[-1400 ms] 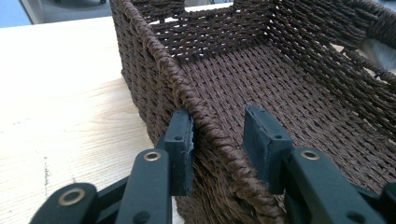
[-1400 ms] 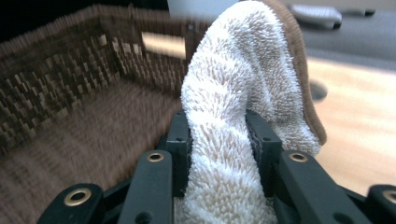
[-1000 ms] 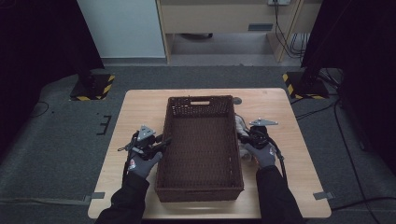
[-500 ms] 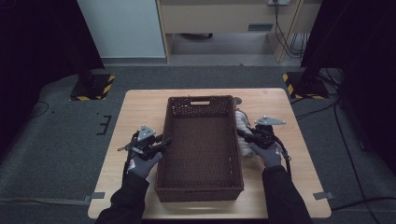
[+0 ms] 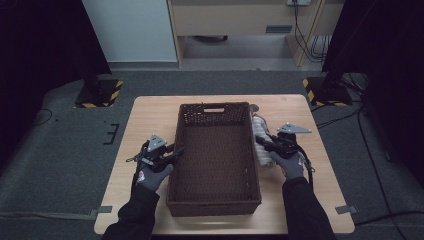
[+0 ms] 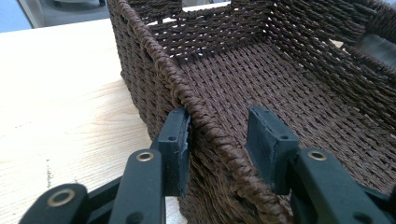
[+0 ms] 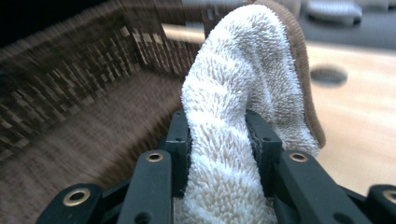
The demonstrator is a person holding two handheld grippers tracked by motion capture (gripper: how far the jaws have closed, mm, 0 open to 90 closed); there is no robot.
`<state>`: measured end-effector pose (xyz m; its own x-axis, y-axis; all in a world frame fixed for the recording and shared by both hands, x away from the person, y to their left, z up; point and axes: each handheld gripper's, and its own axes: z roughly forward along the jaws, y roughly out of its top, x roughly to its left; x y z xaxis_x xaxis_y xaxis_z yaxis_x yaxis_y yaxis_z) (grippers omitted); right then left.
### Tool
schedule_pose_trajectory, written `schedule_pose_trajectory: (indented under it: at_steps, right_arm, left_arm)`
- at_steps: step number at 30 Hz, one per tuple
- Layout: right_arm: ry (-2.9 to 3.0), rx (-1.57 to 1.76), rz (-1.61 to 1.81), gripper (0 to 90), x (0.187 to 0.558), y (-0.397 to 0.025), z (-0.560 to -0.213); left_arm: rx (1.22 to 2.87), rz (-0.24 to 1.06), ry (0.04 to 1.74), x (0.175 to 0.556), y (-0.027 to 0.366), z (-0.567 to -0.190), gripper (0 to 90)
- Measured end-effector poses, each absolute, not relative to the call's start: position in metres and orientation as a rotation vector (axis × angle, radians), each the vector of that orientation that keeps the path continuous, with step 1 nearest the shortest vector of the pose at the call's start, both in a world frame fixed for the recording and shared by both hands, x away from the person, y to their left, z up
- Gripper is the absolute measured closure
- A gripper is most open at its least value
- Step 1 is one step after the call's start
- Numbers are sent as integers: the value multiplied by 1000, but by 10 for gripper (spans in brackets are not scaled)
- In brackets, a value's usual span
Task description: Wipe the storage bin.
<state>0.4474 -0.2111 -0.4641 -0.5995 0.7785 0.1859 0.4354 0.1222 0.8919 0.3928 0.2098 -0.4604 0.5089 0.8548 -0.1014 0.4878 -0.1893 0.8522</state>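
A dark brown wicker basket (image 5: 215,106) stands lengthwise in the middle of the wooden table (image 5: 150,115), with nothing inside it. My left gripper (image 5: 176,151) is open and straddles the basket's left rim (image 6: 163,60). In the left gripper view, one pad (image 6: 175,140) lies against the outer wall and the other pad (image 6: 268,142) stands apart inside. A white terry towel (image 5: 259,131) with a brown edge lies along the basket's right side. My right gripper (image 5: 261,143) is shut on the towel (image 7: 243,70), which rises in a fold between its jaws (image 7: 218,135) next to the basket (image 7: 70,70).
A small round hole (image 5: 254,107) sits in the tabletop behind the towel; it also appears in the right gripper view (image 7: 329,74). Bare wood lies left and right of the basket. Dark stands with yellow-black feet (image 5: 100,95) flank the table on the floor.
My right gripper has shifted a little to the right with the towel in it, and more of the towel shows beside the basket. The left gripper has stayed on the rim.
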Motion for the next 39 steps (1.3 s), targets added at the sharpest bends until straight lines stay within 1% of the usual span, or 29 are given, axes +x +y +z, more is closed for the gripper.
schedule_pose_trajectory:
  at_steps: [2,4,6,11,13,16,18,20,23,26,29,32,35,36,37,39]
  right_arm:
    - [2074,1165,1494,674,445,-212,-459]
    - [2098,1159,1467,673,444,-209,-464]
    - [2148,1163,1408,674,446,-207,-472]
    - [2302,1205,1235,673,451,-196,-503]
    - [2309,1202,1222,672,451,-193,-508]
    - [2292,1217,1231,672,451,-198,-501]
    - [2230,1218,1290,672,447,-206,-489]
    - [2176,1203,1344,672,443,-213,-476]
    - [2107,1149,1423,673,432,-220,-453]
    - [2142,1098,1398,673,422,-218,-446]
    - [2189,1081,1368,674,418,-213,-452]
    - [2215,1091,1351,675,419,-210,-465]
    - [2282,1135,1280,676,425,-208,-484]
    - [2282,1135,1280,676,425,-208,-484]
    - [2318,1169,1235,676,429,-205,-497]
    - [2344,1205,1204,676,432,-203,-507]
  left_arm:
    - [1835,505,1127,393,210,-461,575]
    - [1823,485,1147,394,211,-461,543]
    - [1818,473,1148,395,212,-462,540]
    - [1842,494,1135,394,210,-460,567]
    - [1844,494,1142,395,209,-460,575]
    - [1840,514,1152,394,207,-459,610]
    - [1860,566,1146,392,204,-457,650]
    - [1852,572,1174,392,202,-456,667]
    - [1844,579,1191,393,201,-456,681]
    - [1836,585,1203,395,199,-456,681]
    - [1836,585,1203,399,198,-456,681]
    - [1836,578,1196,402,199,-457,680]
    - [1846,580,1190,405,198,-456,680]
    - [1846,580,1190,405,198,-456,680]
    - [1848,581,1185,409,198,-456,680]
    - [1832,565,1188,411,199,-457,679]
